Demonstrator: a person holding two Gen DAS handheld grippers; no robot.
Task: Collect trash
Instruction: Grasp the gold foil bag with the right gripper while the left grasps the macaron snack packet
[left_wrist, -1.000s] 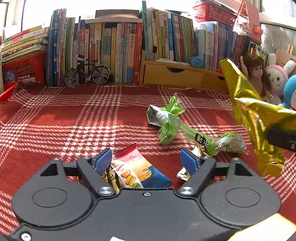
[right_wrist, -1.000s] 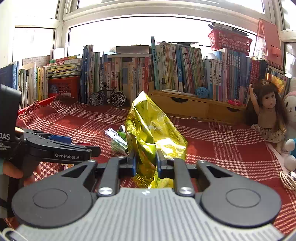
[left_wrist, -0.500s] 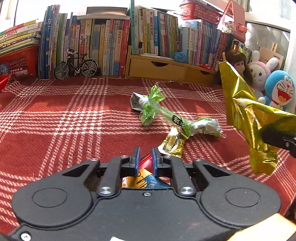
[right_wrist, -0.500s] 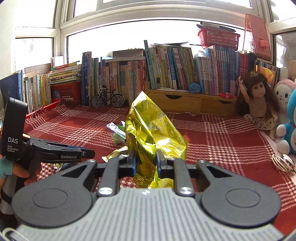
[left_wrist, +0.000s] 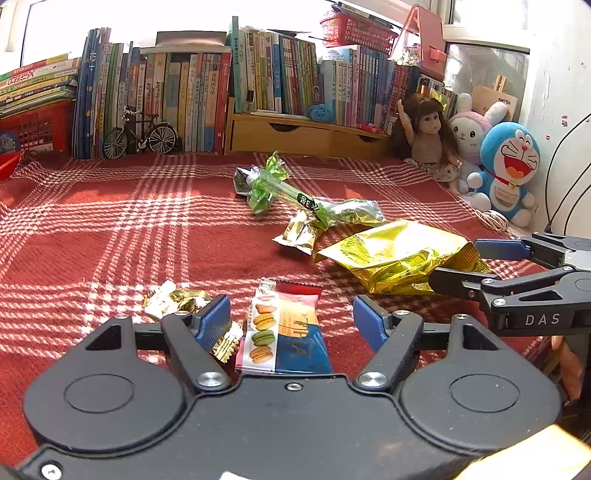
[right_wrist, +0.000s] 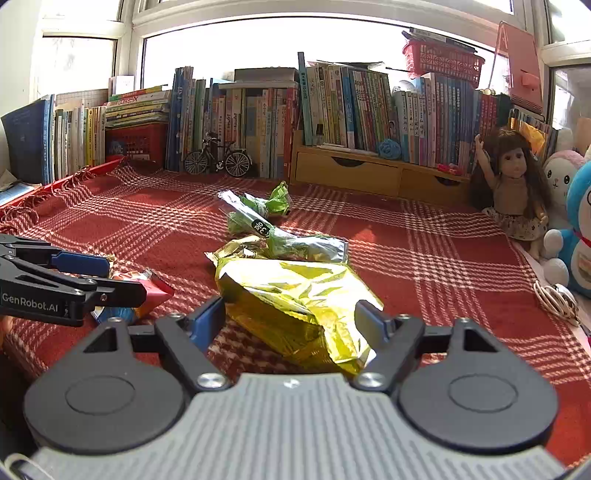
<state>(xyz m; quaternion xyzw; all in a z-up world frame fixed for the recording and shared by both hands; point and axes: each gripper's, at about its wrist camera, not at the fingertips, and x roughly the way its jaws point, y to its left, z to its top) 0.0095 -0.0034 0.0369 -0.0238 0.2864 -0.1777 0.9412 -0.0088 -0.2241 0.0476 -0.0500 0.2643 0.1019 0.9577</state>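
1. Left wrist view: red-and-white checked woven blanket (left_wrist: 110, 229) spread under everything, carrying all the scattered litter.
2. Crumpled yellow-gold foil snack bag (right_wrist: 295, 295) lying flat on the blanket, between the fingers of the right gripper (right_wrist: 290, 321); jaws just spread wide, pads clear of the foil, nothing pinched. Likely light, crackly and slippery; best taken at a folded edge or the crimped end.
3. Flat red-and-blue macaron wrapper (left_wrist: 284, 328) resting between the fingers of the left gripper (left_wrist: 291, 319); jaws just reopened, spread either side, not pressing. Thin and limp by the look; a pinch on its near edge should hold.
4. Twisted green-and-silver plastic wrappers (left_wrist: 295, 192) farther back, well apart from both grippers.
5. Small crumpled gold candy wrappers (left_wrist: 173, 301) just beside the left gripper's left finger.
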